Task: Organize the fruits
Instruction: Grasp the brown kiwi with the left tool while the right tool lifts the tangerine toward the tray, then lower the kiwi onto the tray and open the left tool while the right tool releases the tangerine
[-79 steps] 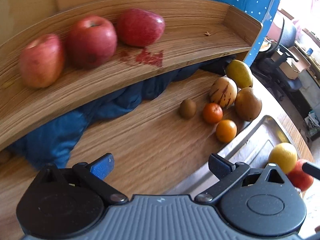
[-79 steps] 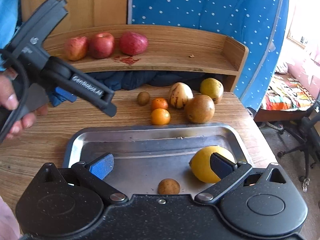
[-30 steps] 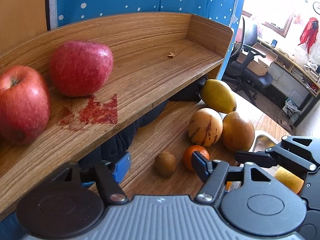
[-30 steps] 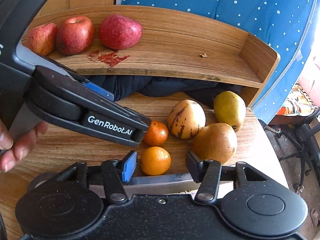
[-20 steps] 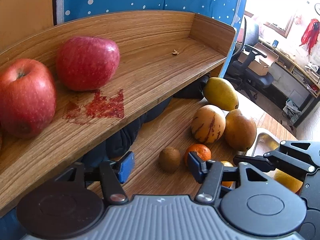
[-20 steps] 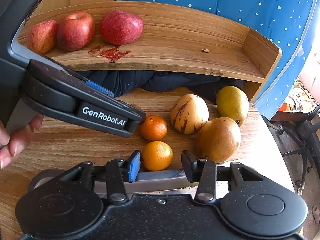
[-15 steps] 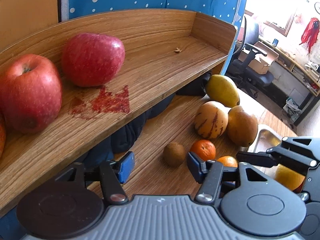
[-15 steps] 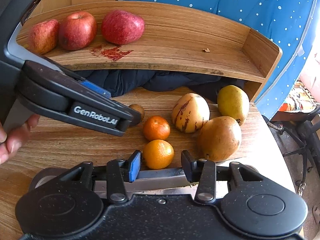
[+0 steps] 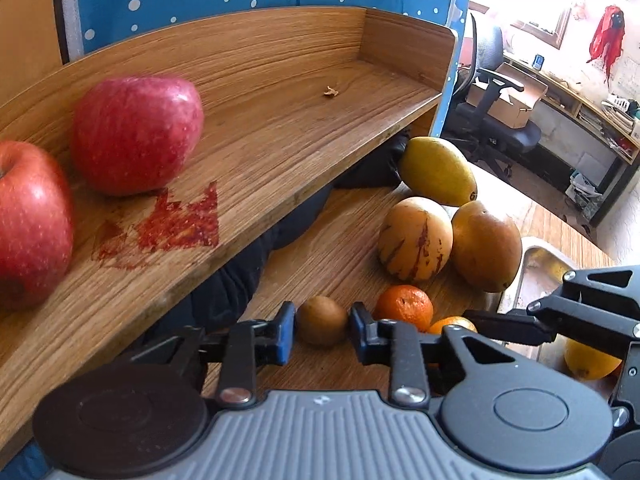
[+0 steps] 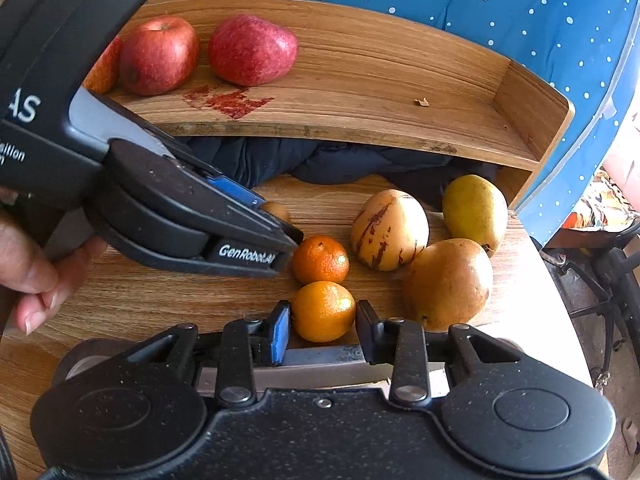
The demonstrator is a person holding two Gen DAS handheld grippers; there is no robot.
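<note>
A small brown kiwi (image 9: 321, 320) lies on the wooden table (image 9: 340, 248), and my left gripper (image 9: 322, 334) is shut on it, a pad against each side. In the right wrist view the left gripper (image 10: 290, 240) hides most of the kiwi (image 10: 277, 210). My right gripper (image 10: 323, 334) is shut on an orange mandarin (image 10: 323, 311) that rests by the rim of the steel tray (image 10: 320, 356). A second mandarin (image 10: 320, 260) sits just behind it. Two red apples (image 10: 252, 48) (image 10: 158, 54) stand on the raised wooden shelf (image 10: 380, 92).
A striped melon-like fruit (image 10: 390, 230), a brown pear (image 10: 448, 280) and a yellow-green pear (image 10: 474, 208) cluster at the right. Dark cloth (image 10: 320, 160) fills the gap under the shelf. A yellow fruit (image 9: 588, 360) lies in the tray. The table edge and an office chair (image 9: 496, 120) are at the right.
Both grippers moved forward from the tray to the loose fruit and narrowed. The left closed around the kiwi, the right around the nearer mandarin.
</note>
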